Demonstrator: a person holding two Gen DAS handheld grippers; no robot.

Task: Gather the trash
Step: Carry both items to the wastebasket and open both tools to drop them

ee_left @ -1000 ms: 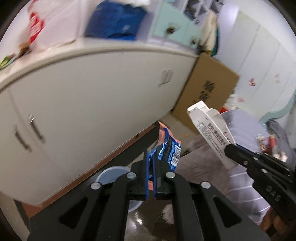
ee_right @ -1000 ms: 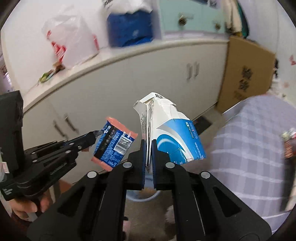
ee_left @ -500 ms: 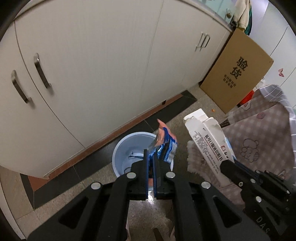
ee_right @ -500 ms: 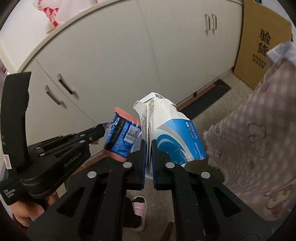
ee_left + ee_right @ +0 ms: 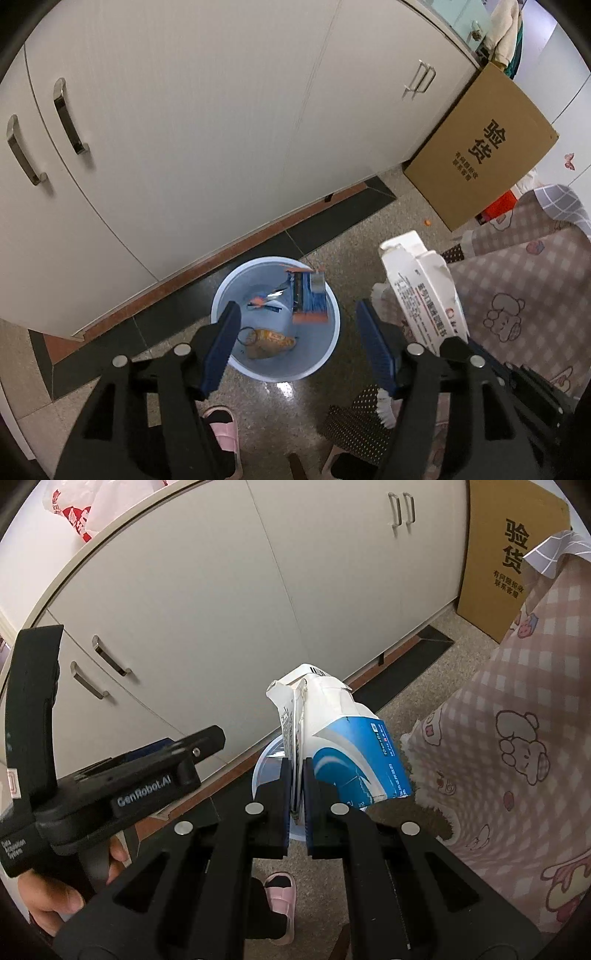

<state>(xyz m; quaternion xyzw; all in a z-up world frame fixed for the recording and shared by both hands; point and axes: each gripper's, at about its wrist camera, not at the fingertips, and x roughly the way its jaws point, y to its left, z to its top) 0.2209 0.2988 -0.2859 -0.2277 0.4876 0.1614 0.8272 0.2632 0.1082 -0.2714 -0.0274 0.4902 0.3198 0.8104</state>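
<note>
The trash is in two places right now. One piece, a blue and orange snack wrapper (image 5: 308, 297), is inside the light blue bin (image 5: 221, 295) on the floor, up near the far rim and blurry. A crumpled orange wrapper (image 5: 271, 341) lies lower down in the same bin, with a few small scraps beside it.

The left gripper (image 5: 299, 347) hangs right over the bin. Its jaws are opening and stand wide apart, and nothing is between them. You can look straight down through the gap into the bin.

The other piece of trash is a white and blue paper carton (image 5: 332, 734). It is squashed flat at one edge. The right gripper (image 5: 295, 797) pinches that flat edge tight between its blue pads, and the carton sticks up and out past the fingertips. It is held just beside the bin, on the side nearer the pink checked cloth (image 5: 517, 738).

The bin stands on a speckled floor, close to the white cabinet doors (image 5: 184, 129). A brown cardboard box (image 5: 480, 147) leans at the far end of the cabinet. A pink slipper (image 5: 280, 890) sits on the floor below the grippers. A hand (image 5: 55, 897) is wrapped around the left gripper's handle.
</note>
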